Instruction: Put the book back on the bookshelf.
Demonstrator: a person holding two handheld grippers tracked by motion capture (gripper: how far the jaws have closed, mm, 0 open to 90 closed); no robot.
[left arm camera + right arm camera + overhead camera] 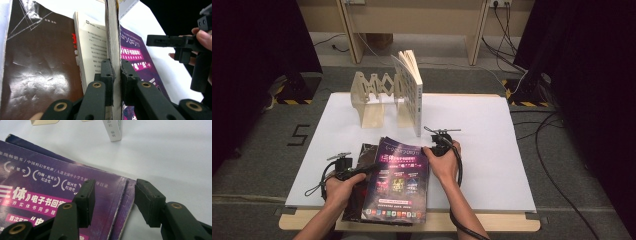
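Black "5" marked on the floor (pixel 300 135), Chinese "电子书" on the purple book cover (pixel 50 197)

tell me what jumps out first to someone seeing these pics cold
The purple book near the table's front edge catches the eye, its edge clamped in the left gripper while the right gripper straddles its far corner with jaws apart. Behind it, a white book stands upright against a wooden accordion rack.

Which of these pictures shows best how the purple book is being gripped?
The left gripper view: the left gripper has its jaws clamped on the page edge of the purple book. The high view shows the whole cover, but the grip is tiny. The right gripper view shows a cover corner between open jaws.
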